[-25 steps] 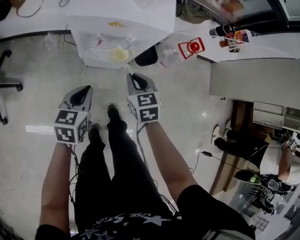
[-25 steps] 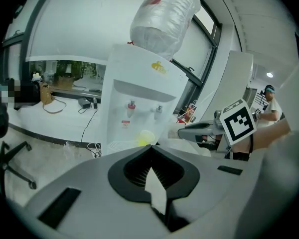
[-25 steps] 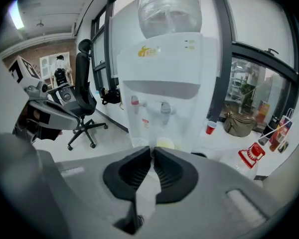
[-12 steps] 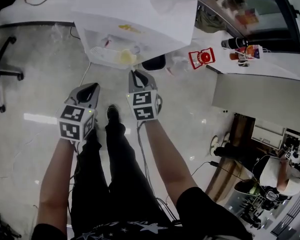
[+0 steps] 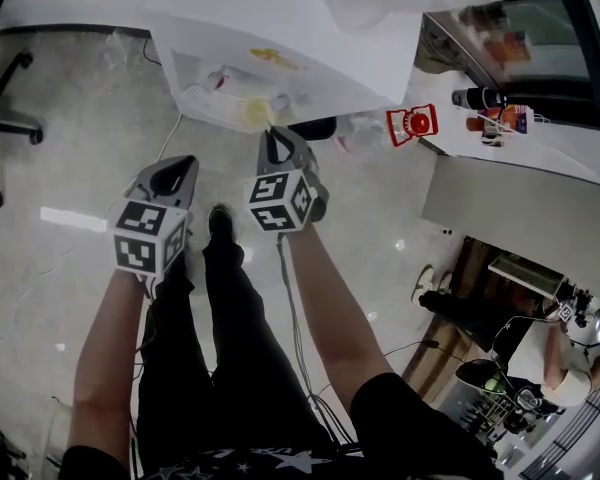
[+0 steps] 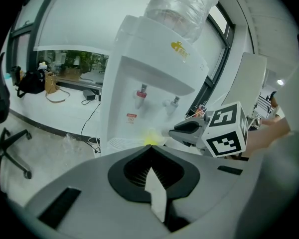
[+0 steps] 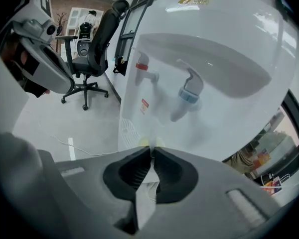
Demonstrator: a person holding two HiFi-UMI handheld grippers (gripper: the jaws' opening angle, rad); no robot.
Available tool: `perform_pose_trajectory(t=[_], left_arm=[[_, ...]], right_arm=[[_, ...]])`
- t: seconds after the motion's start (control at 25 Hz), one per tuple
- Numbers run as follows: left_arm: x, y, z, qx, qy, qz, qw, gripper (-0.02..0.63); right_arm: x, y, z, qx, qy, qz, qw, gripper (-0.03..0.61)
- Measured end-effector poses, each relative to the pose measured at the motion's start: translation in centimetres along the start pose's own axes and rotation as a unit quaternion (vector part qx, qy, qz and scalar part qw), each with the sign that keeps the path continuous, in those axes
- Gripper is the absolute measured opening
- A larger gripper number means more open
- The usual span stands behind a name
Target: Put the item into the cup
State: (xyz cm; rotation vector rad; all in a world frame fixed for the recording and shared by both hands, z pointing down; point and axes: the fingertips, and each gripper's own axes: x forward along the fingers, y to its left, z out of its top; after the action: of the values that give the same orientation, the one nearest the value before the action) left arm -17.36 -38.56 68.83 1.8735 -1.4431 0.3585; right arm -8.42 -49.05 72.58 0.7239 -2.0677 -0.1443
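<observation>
Presently both arms are out toward the water dispenser (image 5: 280, 38).

Containers:
- Cup (image 5: 257, 114): pale yellow, standing on the dispenser's drip tray (image 5: 195, 96), below the taps. Its contents cannot be made out in any view. In the left gripper view only a yellow smear shows just past my jaw tips.
- Bottle (image 6: 182, 4): clear, upended on top of the dispenser. Its fill level is not readable and its top is cut off by the frame.

Grippers:
- Left gripper (image 5: 183, 165): jaws closed tip to tip, held back from the tray.
- Right gripper (image 5: 271, 136): jaws closed, tips near the cup but not touching it.
- A pale sliver lies between the pads of each gripper. On the right one it looks slightly creased. I cannot tell whether it is a thin object or part of the gripper.

Hard to read:
- The item for the cup cannot be identified anywhere with confidence.
- The red tap (image 6: 141, 94) and blue tap (image 7: 189, 91) are visible, while the label under the red one is too small to read.
</observation>
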Motion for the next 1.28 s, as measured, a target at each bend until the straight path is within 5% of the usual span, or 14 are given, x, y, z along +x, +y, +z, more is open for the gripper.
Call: perform_pose_trajectory(t=[0.76,1.28], left_arm=[[1.7,2.7,-0.7,-0.032,0.005,0.013,0.9994,0.005],[2.6,3.8,-0.5,-0.045,0.01,0.019,0.9988,0.005]], right_arm=[[6.0,1.2,-1.3,-0.038,0.088,0.039,0.995,0.02],[7.6,0.8,-1.0,-0.029,0.091,0.058,0.994,0.023]])
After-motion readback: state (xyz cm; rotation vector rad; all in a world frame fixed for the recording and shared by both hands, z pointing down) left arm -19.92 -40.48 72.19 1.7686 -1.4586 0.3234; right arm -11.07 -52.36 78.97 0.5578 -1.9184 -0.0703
